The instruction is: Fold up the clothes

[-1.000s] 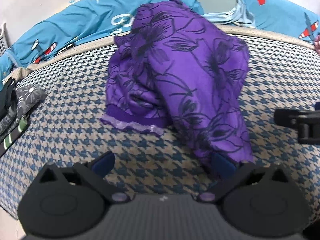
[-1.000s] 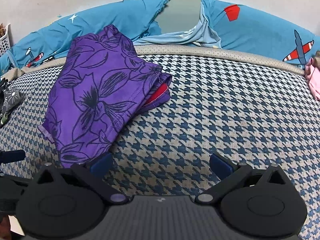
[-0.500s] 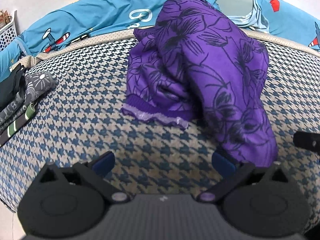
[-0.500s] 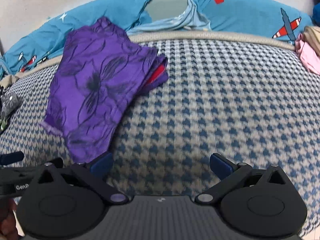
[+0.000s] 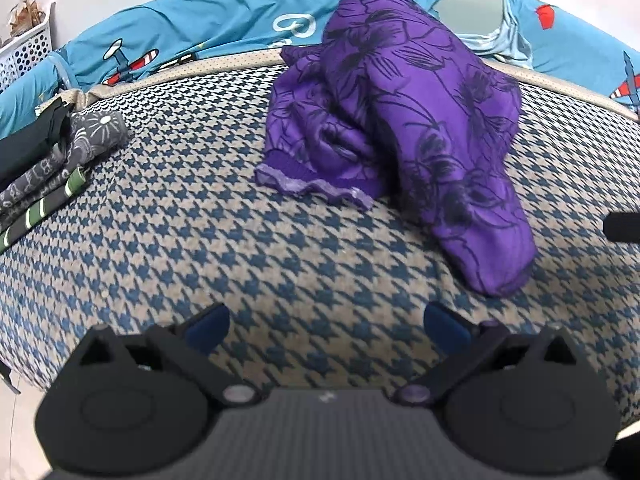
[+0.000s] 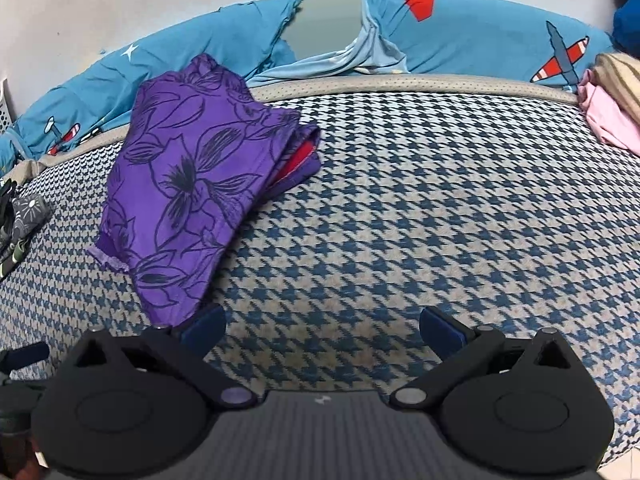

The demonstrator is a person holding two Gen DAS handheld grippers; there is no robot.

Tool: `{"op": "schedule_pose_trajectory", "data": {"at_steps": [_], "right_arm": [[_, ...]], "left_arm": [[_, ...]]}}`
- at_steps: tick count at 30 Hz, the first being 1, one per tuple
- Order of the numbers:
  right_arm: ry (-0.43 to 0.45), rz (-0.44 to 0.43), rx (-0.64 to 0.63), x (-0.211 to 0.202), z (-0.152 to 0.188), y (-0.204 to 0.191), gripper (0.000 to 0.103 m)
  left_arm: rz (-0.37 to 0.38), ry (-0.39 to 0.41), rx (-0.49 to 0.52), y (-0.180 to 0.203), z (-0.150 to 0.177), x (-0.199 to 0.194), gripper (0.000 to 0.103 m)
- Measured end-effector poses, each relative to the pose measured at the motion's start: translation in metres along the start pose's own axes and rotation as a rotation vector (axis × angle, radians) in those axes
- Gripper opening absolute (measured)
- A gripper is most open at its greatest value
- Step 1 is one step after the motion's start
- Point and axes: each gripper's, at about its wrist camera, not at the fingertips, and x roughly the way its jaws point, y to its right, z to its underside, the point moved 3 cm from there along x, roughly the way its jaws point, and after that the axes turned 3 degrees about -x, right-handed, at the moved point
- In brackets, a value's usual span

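We see the houndstooth bed point(image 5: 200, 240) carrying the purple garment point(image 5: 420, 120), folded, at one o'clock from our left hand-held gripper point(image 5: 326, 324) and eleven o'clock from our right hand-held gripper point(image 6: 322, 326); both gape wide, empty, now withdrawn from its hem.

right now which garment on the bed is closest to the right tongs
The purple floral garment: its near end almost reaches the right tongs. The grey patterned clothes and pink garment lie farther off.
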Motion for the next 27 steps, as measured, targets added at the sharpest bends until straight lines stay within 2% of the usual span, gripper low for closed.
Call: {"op": "schedule_pose_trajectory", "data": {"at_steps": [7, 18, 27], "right_arm": [[0.000, 0.028, 0.012, -0.001, 0.005, 0.011, 0.103], [-0.059, 0.008, -0.045, 0.013, 0.022, -0.010, 0.103], [-0.048, 0.006, -0.100, 0.015, 0.028, -0.030, 0.103]], "left_arm": [[0.019, 0.025, 0.029, 0.009, 0.010, -0.009, 0.103], [0.024, 0.027, -0.027, 0.001, 0.018, -0.019, 0.103], [0.005, 0.030, -0.081, -0.019, 0.020, -0.022, 0.103]]}}
